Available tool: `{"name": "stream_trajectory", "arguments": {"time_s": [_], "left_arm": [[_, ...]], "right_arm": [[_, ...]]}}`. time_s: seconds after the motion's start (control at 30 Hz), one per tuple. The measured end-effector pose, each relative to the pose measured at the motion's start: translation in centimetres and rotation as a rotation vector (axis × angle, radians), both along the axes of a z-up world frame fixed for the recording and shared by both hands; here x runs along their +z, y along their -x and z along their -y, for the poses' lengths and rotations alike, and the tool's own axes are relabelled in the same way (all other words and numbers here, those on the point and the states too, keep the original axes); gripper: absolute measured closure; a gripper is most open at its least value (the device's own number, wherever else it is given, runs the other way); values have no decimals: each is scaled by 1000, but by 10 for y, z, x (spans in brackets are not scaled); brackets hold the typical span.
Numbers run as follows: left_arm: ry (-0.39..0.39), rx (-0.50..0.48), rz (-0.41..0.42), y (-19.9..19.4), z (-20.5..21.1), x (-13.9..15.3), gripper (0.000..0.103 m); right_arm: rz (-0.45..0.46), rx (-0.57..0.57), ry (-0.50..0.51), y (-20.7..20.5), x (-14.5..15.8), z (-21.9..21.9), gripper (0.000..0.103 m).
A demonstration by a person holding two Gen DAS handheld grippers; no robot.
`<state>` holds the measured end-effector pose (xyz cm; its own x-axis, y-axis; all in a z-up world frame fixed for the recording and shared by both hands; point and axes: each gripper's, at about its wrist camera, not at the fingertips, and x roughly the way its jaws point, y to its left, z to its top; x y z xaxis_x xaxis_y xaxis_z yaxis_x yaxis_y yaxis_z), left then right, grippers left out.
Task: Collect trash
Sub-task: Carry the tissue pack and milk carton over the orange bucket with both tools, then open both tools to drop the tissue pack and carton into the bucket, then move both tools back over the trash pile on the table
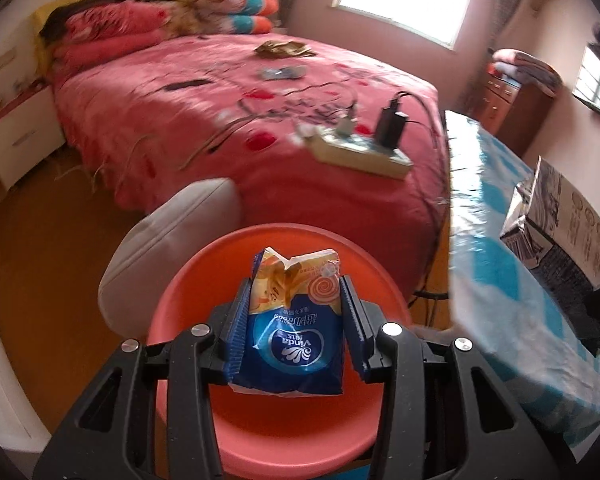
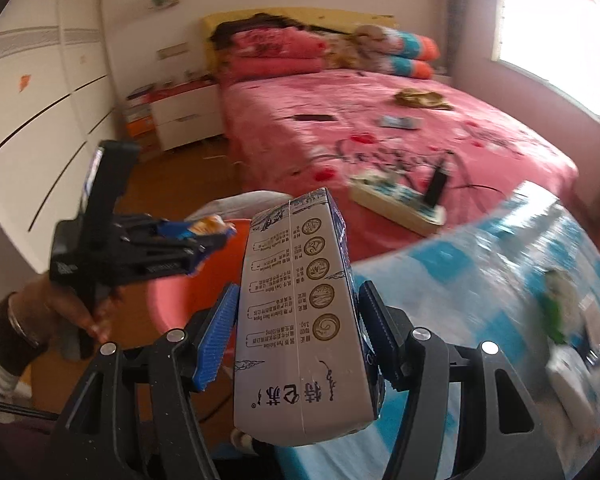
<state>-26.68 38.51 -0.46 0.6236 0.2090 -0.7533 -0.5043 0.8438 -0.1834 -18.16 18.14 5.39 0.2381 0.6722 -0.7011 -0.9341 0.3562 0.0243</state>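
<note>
My left gripper (image 1: 296, 284) is shut on a blue and orange tissue packet (image 1: 292, 336), held over an orange bin (image 1: 188, 300). The right wrist view shows that gripper (image 2: 210, 240) in a person's hand, with the packet (image 2: 208, 226) above the bin (image 2: 168, 300). My right gripper (image 2: 300, 292) is shut on a white and blue milk carton (image 2: 296, 320), gripped by its sides beside the table edge. The carton (image 1: 568, 224) also shows at the right edge of the left wrist view. A gold wrapper (image 1: 284, 48) and a bluish wrapper (image 1: 282, 73) lie on the bed.
A pink bed (image 1: 220, 132) fills the background, with a power strip (image 1: 360, 152) and charger near its foot. A table with a blue and white cloth (image 2: 480, 260) stands at right, bearing white and green items (image 2: 560, 312). A white rounded object (image 1: 168, 240) sits behind the bin.
</note>
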Motion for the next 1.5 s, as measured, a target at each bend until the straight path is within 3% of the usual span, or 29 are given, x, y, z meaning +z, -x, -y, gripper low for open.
{"name": "stream_trajectory", "arguments": {"time_s": [0.2,0.3,0.37,0.43,0.57,0.83,1.1,1.3,1.5], "left_arm": [[40,62,-16,11,-18,-21,57],[43,91,-19,13,-24,-28,50],[29,94,-23,13,-26,-31,40],[6,105,-18,17,-25,-31,34],[-22,141,40,28,-30,-28,23],[-19,125,148,40,-26,-20,18],[-33,136,67,34,-12,-17,18],[-7,78,78,27,4,-5,18],[-47,31,58,13,32,14,18]], "right_arm": [[-29,75,38,6,-15,-49,40],[-42,84,43,4,-24,-68,39],[-64,83,32,2,-30,-75,30],[-94,47,16,-2,-32,-72,14],[-167,-18,-21,-11,-32,-59,12],[-297,-160,-133,-34,-30,-11,8],[-375,-209,-264,-45,-29,31,5],[-414,-219,-319,-46,-27,58,5],[-416,-225,-341,-46,-26,81,5]]}}
